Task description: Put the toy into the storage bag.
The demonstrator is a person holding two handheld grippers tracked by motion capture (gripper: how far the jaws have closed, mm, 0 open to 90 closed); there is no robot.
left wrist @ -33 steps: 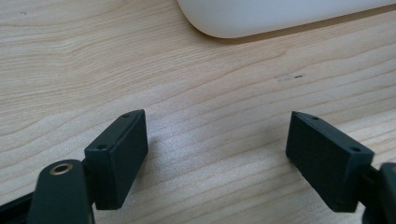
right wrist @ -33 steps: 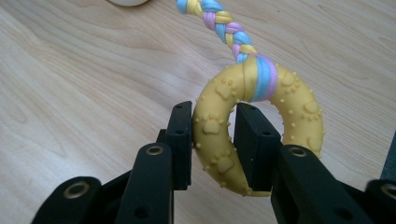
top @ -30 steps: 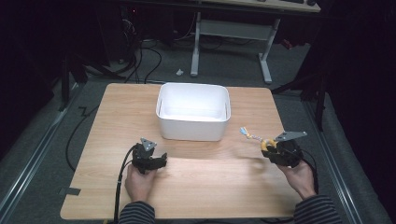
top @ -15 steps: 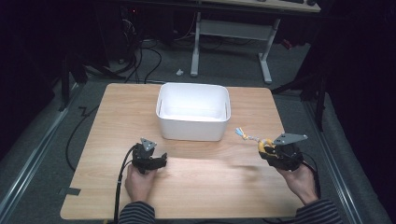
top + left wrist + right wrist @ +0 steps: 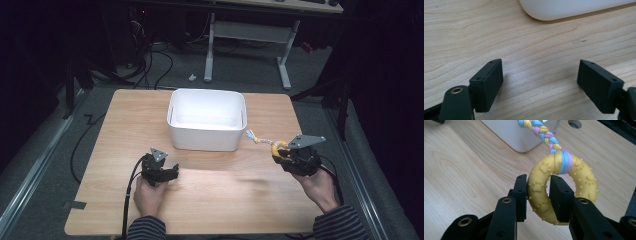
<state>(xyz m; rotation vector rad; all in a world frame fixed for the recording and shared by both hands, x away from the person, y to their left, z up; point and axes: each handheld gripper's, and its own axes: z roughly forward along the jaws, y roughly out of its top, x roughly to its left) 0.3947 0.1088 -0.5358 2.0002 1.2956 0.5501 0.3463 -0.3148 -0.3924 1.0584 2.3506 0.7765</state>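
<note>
A yellow rubber ring toy (image 5: 564,187) with paw prints and a braided pastel rope (image 5: 541,131) is clamped by one side in my right gripper (image 5: 538,195), which is shut on it. In the high view the ring toy (image 5: 278,148) hangs just above the table at the right, its rope end (image 5: 252,136) pointing toward the white bin (image 5: 207,120), with the right gripper (image 5: 296,159) behind it. My left gripper (image 5: 169,173) rests low over the table at the front left. Its jaws stand wide open over bare wood (image 5: 539,75) with nothing between them.
The white bin stands at the back middle of the wooden table (image 5: 225,200); its rounded corner (image 5: 554,12) lies ahead of the left gripper. Cables and desk legs (image 5: 282,55) lie on the floor beyond the table. A round hole (image 5: 574,123) marks the tabletop.
My right gripper has shifted slightly left and toward the bin with the ring toy in it. The left gripper has stayed in place.
</note>
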